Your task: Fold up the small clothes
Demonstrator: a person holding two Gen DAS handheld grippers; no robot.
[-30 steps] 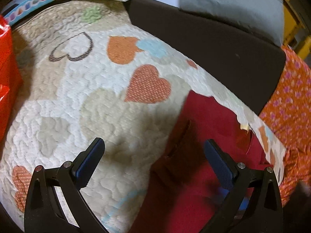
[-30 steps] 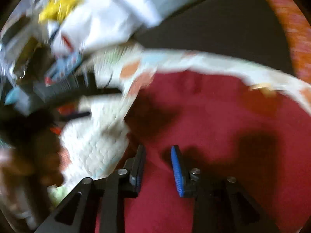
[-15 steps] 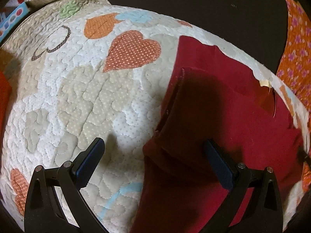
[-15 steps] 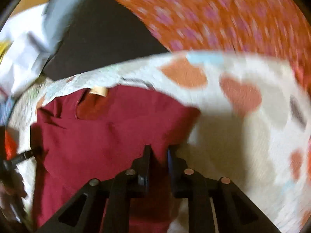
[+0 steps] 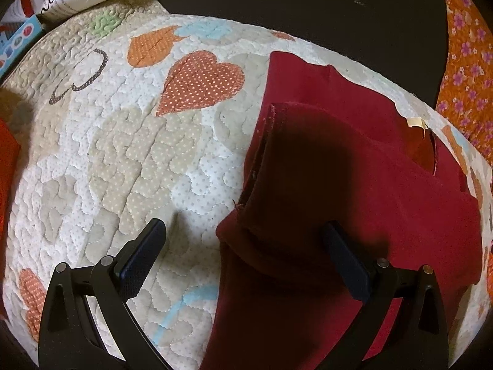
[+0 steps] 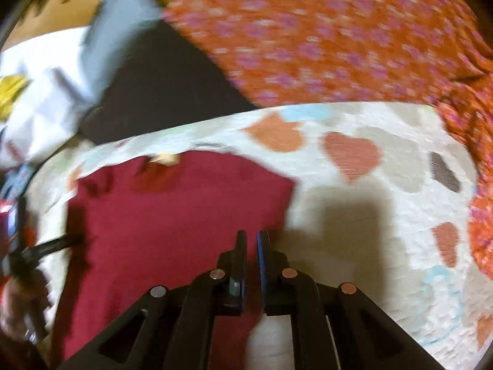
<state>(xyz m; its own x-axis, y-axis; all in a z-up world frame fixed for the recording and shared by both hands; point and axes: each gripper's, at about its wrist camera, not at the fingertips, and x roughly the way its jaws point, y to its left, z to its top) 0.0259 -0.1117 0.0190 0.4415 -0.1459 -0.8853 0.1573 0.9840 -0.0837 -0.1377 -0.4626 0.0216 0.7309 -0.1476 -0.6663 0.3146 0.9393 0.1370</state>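
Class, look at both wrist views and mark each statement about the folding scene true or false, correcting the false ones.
1. The left gripper is wide open. True.
2. The garment is blue. False: it is dark red.
3. The garment lies on a quilt with heart patches. True.
4. The right gripper is spread wide. False: its fingers are nearly together, over the garment's edge; whether cloth is pinched cannot be told.
5. A sleeve is folded over the garment's body. True.
6. The orange flowered cloth lies on top of the garment. False: it lies beyond the quilt.

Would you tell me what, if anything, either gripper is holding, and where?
The left gripper holds nothing. The right gripper looks nearly shut at the red garment's right edge; grip unclear.
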